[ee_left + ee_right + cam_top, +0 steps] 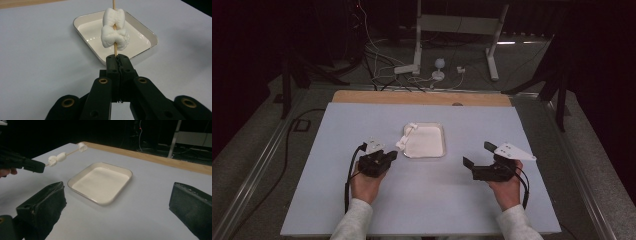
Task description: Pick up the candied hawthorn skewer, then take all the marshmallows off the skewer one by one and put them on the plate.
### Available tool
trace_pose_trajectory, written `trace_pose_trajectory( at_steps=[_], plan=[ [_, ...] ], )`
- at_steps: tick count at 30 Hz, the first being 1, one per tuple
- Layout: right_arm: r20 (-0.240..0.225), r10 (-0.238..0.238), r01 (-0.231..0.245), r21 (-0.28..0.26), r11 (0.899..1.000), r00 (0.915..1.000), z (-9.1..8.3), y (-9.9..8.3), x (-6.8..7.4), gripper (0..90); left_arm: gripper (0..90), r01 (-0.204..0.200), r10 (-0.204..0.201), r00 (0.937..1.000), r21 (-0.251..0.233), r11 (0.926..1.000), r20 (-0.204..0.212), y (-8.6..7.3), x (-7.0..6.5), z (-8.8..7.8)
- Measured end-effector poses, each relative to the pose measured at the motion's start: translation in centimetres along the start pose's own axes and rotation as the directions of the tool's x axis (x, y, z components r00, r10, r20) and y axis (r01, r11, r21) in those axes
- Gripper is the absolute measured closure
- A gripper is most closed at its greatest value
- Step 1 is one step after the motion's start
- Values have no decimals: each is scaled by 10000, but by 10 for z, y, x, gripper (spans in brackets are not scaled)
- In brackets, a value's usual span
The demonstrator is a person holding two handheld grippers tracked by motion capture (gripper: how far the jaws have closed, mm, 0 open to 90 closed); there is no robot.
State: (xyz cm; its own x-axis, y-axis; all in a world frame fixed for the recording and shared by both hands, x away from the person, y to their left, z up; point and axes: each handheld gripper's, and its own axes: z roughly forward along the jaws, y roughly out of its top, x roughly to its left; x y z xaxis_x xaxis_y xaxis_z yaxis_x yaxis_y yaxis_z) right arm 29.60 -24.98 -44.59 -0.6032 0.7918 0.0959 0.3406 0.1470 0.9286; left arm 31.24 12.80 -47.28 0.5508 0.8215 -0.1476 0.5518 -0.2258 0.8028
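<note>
My left gripper (393, 155) (118, 60) is shut on one end of a thin wooden skewer (115, 48) (71, 152). Two white marshmallows (115, 30) (57, 158) sit on the skewer close to the jaws, and a third marshmallow (82, 146) (412, 126) sits at its far tip. The skewer slants over the left rim of a shallow white square tray (444, 145) (154, 40) (100, 202), which is empty. My right gripper (476, 154) (117, 192) stands open to the right of the tray, with nothing between its jaws.
The tray lies mid-table on a pale blue-grey tabletop (422, 200) with a wooden strip (422, 97) along its far edge. Beyond it, on the dark floor, are cables and a white stand (457, 30).
</note>
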Motion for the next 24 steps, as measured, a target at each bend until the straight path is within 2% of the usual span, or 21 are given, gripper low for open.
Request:
trace_pose_trajectory(
  at_steps=[5,10,15,20,22,23,24],
  plan=[
    [-295,134,-130,132,9998,9995,19,15,6,5,900,54,-50,9999,-306,9995,128,-6,3,-3],
    [-617,279,-270,161,9995,9977,38,30,12,5,900,-159,172,9996,-536,9984,232,-7,1,-4],
    [-949,520,-502,218,9985,9941,53,41,18,5,900,-139,158,9995,-677,9976,277,-8,0,-3],
    [-1152,565,-526,363,9980,9917,68,50,22,5,900,-92,125,9992,-869,9962,372,-7,-2,-4],
    [-1325,739,-691,408,9968,9884,75,52,23,5,900,-85,128,9990,-978,9952,437,-7,-3,-4],
    [-1524,969,-904,496,9947,9836,83,53,23,5,900,-82,131,9988,-1001,9949,480,-6,-3,-5],
    [-1524,969,-904,496,9947,9836,83,53,23,5,900,-62,115,9987,-1058,9944,499,-6,-3,-5]
  ],
)
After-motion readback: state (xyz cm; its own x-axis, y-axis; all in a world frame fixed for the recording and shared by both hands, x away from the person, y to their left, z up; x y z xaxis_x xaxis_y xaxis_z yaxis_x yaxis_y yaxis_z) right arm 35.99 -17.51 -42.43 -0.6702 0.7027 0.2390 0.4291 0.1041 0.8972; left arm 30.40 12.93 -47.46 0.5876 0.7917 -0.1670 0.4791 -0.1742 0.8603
